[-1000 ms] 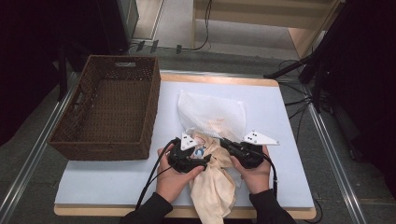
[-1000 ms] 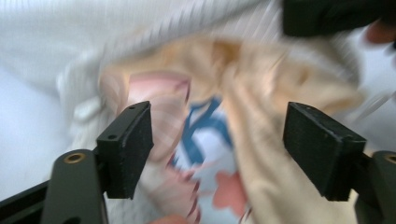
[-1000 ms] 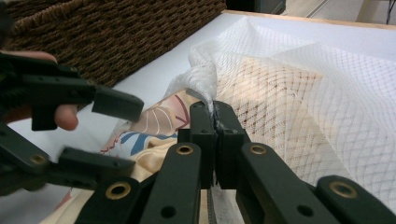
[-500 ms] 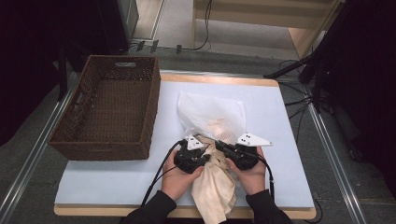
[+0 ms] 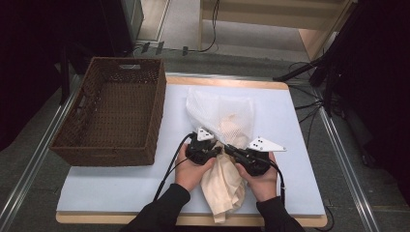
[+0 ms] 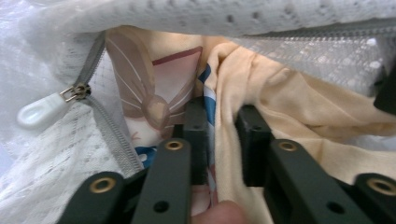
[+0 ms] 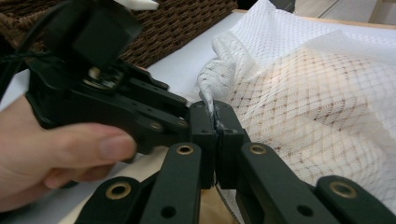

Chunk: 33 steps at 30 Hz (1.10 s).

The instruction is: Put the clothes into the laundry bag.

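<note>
The white table (image 5: 111, 188) carries a dark wicker basket (image 5: 113, 113) on its left part and, just beside it toward the middle, a white mesh laundry bag (image 5: 220, 108) lying flat. A cream garment (image 5: 222, 186) trails out of the bag's near mouth toward the person, between the two hands.

The left gripper (image 5: 212, 151) works at that mouth. Its jaws stand a little apart with a fold of the cream cloth running between them, so it looks to be pushing or pinching the garment rather than clamped hard; I cannot tell how firm the hold is. The right gripper (image 5: 231, 150) has its jaws pressed together on the bag's edge, holding the opening up.

The likely slip: if the right jaws lose that thin mesh hem, the mouth collapses and the garment bunches outside. The cloth could also snag on the zip teeth as it goes in, or the left jaws could catch mesh along with fabric.

The left gripper view shows what the high view cannot: the grey zipper (image 6: 100, 126) with its white pull tab (image 6: 39, 112), and a printed panel on the garment in brown, red and blue. The right gripper view shows the pinch on the hem (image 7: 210, 100) and cream fabric through the mesh.
</note>
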Available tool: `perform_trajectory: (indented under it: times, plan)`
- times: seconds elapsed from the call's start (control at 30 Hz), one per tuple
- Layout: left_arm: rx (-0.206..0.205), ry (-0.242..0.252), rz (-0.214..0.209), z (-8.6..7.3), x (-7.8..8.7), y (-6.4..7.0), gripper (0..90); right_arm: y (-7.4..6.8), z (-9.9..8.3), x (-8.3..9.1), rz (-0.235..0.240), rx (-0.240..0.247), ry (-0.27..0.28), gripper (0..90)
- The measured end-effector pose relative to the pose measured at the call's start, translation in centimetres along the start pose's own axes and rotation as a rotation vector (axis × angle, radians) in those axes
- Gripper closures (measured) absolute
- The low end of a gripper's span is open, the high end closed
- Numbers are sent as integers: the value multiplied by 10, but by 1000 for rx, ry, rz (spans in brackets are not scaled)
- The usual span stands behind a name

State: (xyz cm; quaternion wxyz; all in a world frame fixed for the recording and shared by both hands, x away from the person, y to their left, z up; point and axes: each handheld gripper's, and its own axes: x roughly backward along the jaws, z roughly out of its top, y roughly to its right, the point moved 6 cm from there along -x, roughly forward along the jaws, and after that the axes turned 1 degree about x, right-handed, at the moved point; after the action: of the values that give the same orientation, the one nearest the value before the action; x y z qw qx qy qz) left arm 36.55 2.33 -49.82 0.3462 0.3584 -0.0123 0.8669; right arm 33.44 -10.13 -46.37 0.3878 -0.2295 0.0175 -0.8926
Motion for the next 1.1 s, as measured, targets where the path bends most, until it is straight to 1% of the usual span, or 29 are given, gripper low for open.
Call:
perform_trajectory:
  times: [0.07,0.1,0.13,0.2,0.23,0.27,0.3,0.33,0.37,0.4,0.43,0.47,0.5,0.53,0.57,0.6,0.63,0.67,0.73,0.77,0.8,0.83,0.87,0.9,0.97,1.0,1.03,1.1]
  plan:
    - [-1,-3,-21,2,9,2,665,2,0,1,-7,-4,-4,890]
    - [-2,2,-31,3,15,4,610,4,0,1,-10,-7,-2,890]
    - [-2,14,-66,4,23,7,588,5,0,1,-12,-9,-2,890]
    - [-3,44,-98,6,36,11,523,6,0,1,-16,-11,-1,890]
    - [-6,57,-109,7,42,13,515,6,0,1,-18,-10,-3,890]
    - [-9,65,-102,7,45,14,495,6,0,1,-19,-11,-1,890]
    - [-16,59,-90,6,47,15,464,6,0,1,-19,-13,0,890]
    - [-24,40,-78,3,46,16,428,6,0,1,-20,-14,-5,890]
    - [-26,11,-75,-1,42,17,395,5,0,0,-19,-13,-2,890]
    - [-27,-29,-80,-6,36,19,358,5,0,0,-20,-12,-2,890]
    - [-34,-78,-76,-12,29,21,323,4,0,-1,-20,-11,-4,890]
    - [-43,-112,-62,-18,21,22,289,3,0,-1,-17,-10,-6,890]
    - [-50,-124,-42,-21,15,23,279,2,0,-1,-16,-10,-3,890]
    - [-54,-126,-25,-23,11,24,287,2,0,-1,-14,-7,-2,890]
    - [-53,-126,-19,-23,9,23,329,2,0,-1,-15,-8,-3,890]
    - [-49,-115,-5,-22,8,24,410,2,0,-1,-13,-6,-3,890]
    - [-60,-113,18,-21,7,24,567,2,0,-1,-9,-7,-2,890]
    - [-65,-109,16,-21,8,24,664,1,0,-1,-6,-8,-3,890]
    - [-71,-94,-12,-18,8,25,793,1,0,-1,1,-7,2,890]
    - [-64,-85,-34,-16,9,26,816,0,1,-1,7,-5,7,890]
    - [-55,-82,-53,-14,10,24,821,-1,1,-1,8,-2,11,890]
    - [-41,-70,-70,-12,10,22,828,-1,2,0,8,-2,16,890]
    - [-37,-62,-76,-10,10,19,831,-2,2,1,7,-7,19,890]
    - [-29,-46,-66,-8,12,15,834,-2,3,2,9,-1,26,890]
    - [8,-24,-54,-4,14,8,839,-4,5,3,8,2,32,890]
    - [26,-20,-24,-3,14,3,839,-5,6,4,10,3,35,890]
    - [35,-22,9,-3,13,-2,839,-6,7,4,13,9,37,891]
    - [39,-26,84,-4,10,-13,839,-8,8,5,21,14,38,891]
